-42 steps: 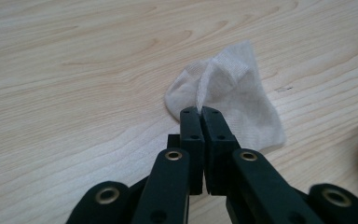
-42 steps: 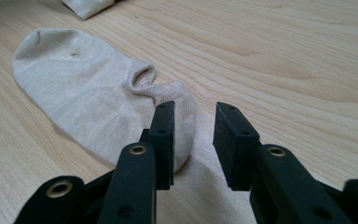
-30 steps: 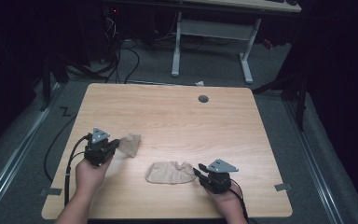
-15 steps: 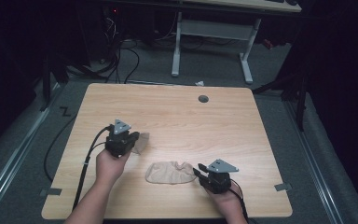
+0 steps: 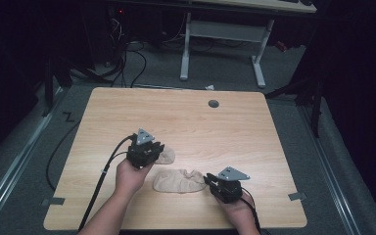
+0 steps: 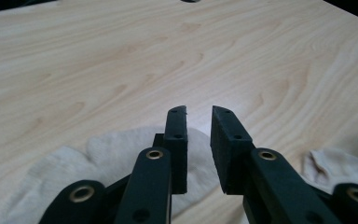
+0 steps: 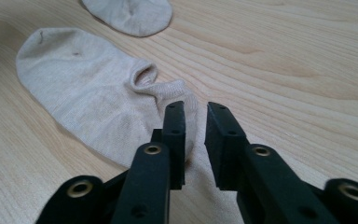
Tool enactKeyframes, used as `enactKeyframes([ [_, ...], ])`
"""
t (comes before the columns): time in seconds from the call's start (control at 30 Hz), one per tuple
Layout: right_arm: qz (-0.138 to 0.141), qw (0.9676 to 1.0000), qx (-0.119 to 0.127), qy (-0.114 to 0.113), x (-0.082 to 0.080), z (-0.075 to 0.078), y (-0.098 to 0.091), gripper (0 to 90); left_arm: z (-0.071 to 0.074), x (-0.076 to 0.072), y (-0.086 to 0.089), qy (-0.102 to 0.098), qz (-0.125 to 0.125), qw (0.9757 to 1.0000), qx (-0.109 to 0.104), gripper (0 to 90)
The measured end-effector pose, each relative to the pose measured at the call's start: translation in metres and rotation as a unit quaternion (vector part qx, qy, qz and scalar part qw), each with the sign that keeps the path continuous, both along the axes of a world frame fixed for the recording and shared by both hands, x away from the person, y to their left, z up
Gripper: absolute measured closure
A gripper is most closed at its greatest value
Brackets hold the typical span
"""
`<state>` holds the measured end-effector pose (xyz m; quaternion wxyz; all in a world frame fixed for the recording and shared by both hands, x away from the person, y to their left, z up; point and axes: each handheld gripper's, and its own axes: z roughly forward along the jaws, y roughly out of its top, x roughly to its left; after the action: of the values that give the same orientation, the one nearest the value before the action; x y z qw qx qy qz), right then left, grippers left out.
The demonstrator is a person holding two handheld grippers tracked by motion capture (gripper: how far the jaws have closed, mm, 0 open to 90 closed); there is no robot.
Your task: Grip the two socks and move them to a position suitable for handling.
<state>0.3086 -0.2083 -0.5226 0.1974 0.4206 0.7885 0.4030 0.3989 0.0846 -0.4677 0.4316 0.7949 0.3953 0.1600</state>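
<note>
Beige socks, two grippers
Your left gripper [image 6: 199, 140] has just eased apart over one sock [image 6: 116, 158], gripping nothing. Your right gripper [image 7: 196, 140] has been narrowing; the other sock [image 7: 98, 102] seems unpinched.

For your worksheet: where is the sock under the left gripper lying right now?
In the high view, the smaller sock lies left of the table's centre, beside the left gripper, just beyond the larger sock.

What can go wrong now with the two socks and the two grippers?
1. The left gripper has just been opening, with a gap between its jaws above the first sock. The sock may lie bunched, not flat.
2. The right gripper has just been closing at the cuff of the second sock. It may catch only the edge, and the cloth could slip out.
</note>
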Motion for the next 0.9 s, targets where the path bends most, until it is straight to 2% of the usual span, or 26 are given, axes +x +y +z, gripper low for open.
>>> enactKeyframes([
  [0.1, -0.003, 0.9999, -0.008, 0.006, 0.003, -0.002, 0.001, 81.9, -0.013, -0.012, 0.001, 0.012, -0.014, 0.9997, 0.018, 81.3],
  [0.17, -0.005, 0.9998, -0.014, 0.012, 0.006, -0.002, 0.002, 83.2, -0.026, -0.021, 0.001, 0.031, -0.028, 0.9989, 0.021, 83.4],
  [0.2, -0.006, 0.9997, -0.019, 0.017, 0.009, -0.003, 0.003, 83.5, -0.032, -0.026, -0.001, 0.037, -0.035, 0.9983, 0.029, 83.4],
  [0.3, -0.005, 0.9990, -0.028, 0.035, 0.015, -0.005, 0.006, 84.4, -0.047, -0.037, -0.004, 0.043, -0.047, 0.9963, 0.058, 83.7],
  [0.4, 0.004, 0.9984, -0.032, 0.047, 0.013, -0.006, 0.011, 84.9, -0.055, -0.045, -0.002, 0.044, -0.048, 0.9952, 0.074, 84.0],
  [0.43, 0.013, 0.9982, -0.031, 0.051, 0.010, -0.006, 0.013, 84.9, -0.057, -0.053, 0.006, 0.047, -0.049, 0.9952, 0.070, 84.3],
  [0.47, 0.013, 0.9982, -0.031, 0.051, 0.010, -0.006, 0.013, 84.9, -0.057, -0.053, 0.006, 0.047, -0.049, 0.9952, 0.070, 84.2],
  [0.5, 0.027, 0.9978, -0.024, 0.055, 0.006, -0.006, 0.017, 84.9, -0.056, -0.057, 0.011, 0.052, -0.044, 0.9959, 0.060, 83.9],
  [0.53, 0.027, 0.9978, -0.024, 0.055, 0.006, -0.006, 0.017, 84.9, -0.056, -0.057, 0.011, 0.052, -0.044, 0.9959, 0.060, 83.1],
  [0.57, 0.032, 0.9975, -0.022, 0.058, 0.004, -0.006, 0.018, 84.8, -0.054, -0.059, 0.015, 0.051, -0.040, 0.9966, 0.052, 83.1],
  [0.63, 0.036, 0.9979, -0.021, 0.049, 0.001, -0.005, 0.021, 83.9, -0.047, -0.056, 0.025, 0.039, -0.019, 0.9983, 0.038, 79.9],
  [0.73, 0.032, 0.9990, -0.001, 0.030, 0.001, 0.000, 0.017, 82.2, -0.044, -0.038, 0.045, 0.037, 0.021, 0.9987, 0.028, 77.6],
  [0.87, 0.028, 0.9992, 0.000, 0.030, 0.001, -0.001, 0.012, 82.1, -0.044, -0.010, 0.066, 0.042, 0.054, 0.9966, 0.046, 77.7],
  [0.9, 0.027, 0.9992, -0.001, 0.031, 0.002, -0.002, 0.011, 81.8, -0.043, 0.003, 0.076, 0.042, 0.073, 0.9952, 0.050, 76.6],
])
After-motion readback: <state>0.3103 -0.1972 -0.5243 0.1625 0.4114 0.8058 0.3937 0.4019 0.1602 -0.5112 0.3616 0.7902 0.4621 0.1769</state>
